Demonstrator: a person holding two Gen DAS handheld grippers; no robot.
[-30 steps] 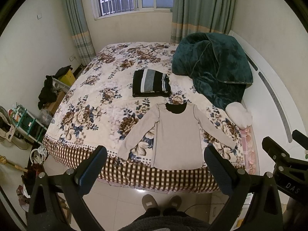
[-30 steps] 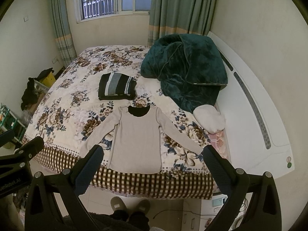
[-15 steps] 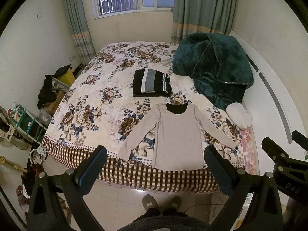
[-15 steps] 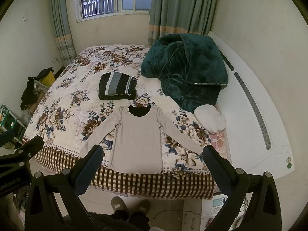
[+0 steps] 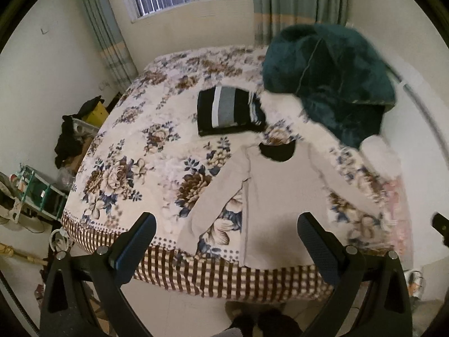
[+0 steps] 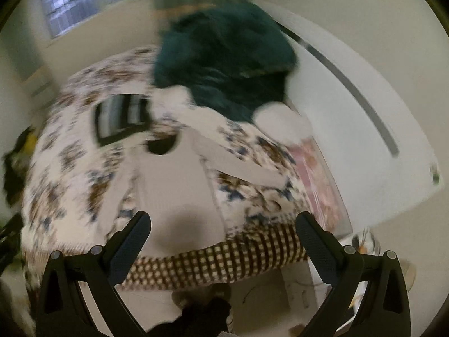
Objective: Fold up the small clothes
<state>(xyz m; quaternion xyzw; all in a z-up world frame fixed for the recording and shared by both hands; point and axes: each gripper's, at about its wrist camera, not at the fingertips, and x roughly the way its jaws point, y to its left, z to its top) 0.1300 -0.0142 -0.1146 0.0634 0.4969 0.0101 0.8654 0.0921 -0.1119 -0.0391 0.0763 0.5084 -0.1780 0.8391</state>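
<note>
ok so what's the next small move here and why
Probably lower both grippers to the beige top and pinch a sleeve end. It lies flat and unfolded at the bed edge, and the left gripper and right gripper are both open and empty.

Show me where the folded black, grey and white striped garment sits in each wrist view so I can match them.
Left wrist: the folded black, grey and white striped garment lies upper centre, just beyond the spread beige long-sleeved top's black collar.
Right wrist: the garment lies left of centre, motion-blurred, up-left of that collar.
Shared landmark: the rumpled dark green plush blanket to its right.
</note>
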